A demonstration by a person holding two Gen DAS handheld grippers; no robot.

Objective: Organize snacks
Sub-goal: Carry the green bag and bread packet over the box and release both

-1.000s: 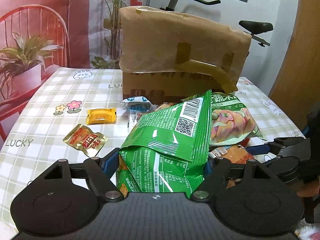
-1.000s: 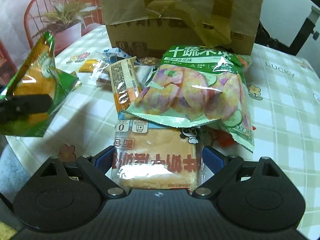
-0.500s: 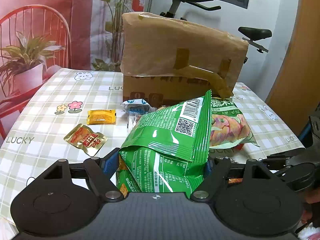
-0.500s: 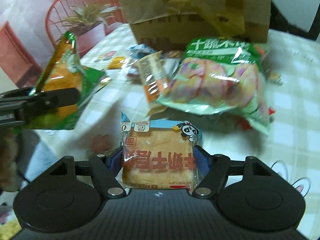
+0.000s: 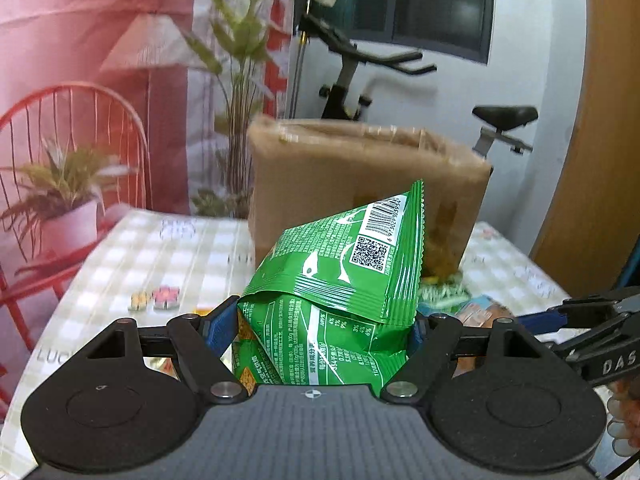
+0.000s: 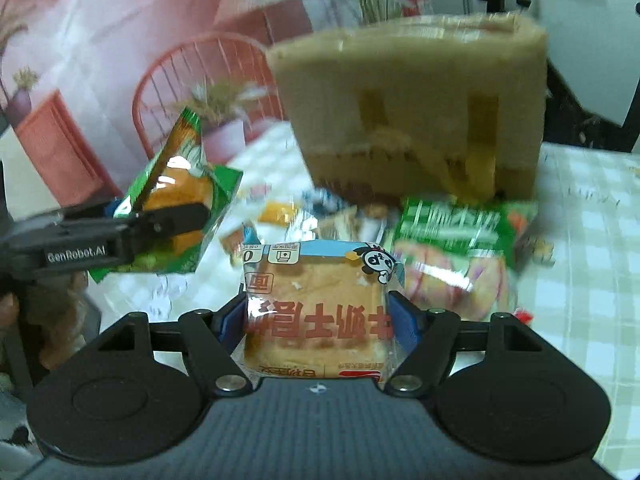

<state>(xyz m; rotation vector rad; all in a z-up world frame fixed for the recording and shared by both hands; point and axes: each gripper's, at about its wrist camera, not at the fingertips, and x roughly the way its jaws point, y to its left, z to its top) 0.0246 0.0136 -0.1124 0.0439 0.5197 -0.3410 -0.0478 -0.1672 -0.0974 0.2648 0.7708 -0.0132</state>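
The left gripper (image 5: pixel 322 326) has its jaws clamped on a crinkled, glossy green foil snack bag (image 5: pixel 340 280), folded into a peak with a barcode and QR code on its back. The right gripper (image 6: pixel 318 322) has its jaws closed on a square loaf of toast bread in a clear plastic wrapper (image 6: pixel 316 312) with red lettering and a small panda print; both packets hang above the bench (image 6: pixel 592 248), which wears a green-and-white checked cloth.

One tall brown cardboard box (image 6: pixel 412 112), taped in yellowish strips, stands at the back. Before it lies one green-topped shiny chip bag (image 6: pixel 460 256) among several smaller packets, too blurred to count.

Only the right wrist view shows the green bag's orange front. Only the left wrist view shows the exercise bike (image 5: pixel 360 76) behind the box.
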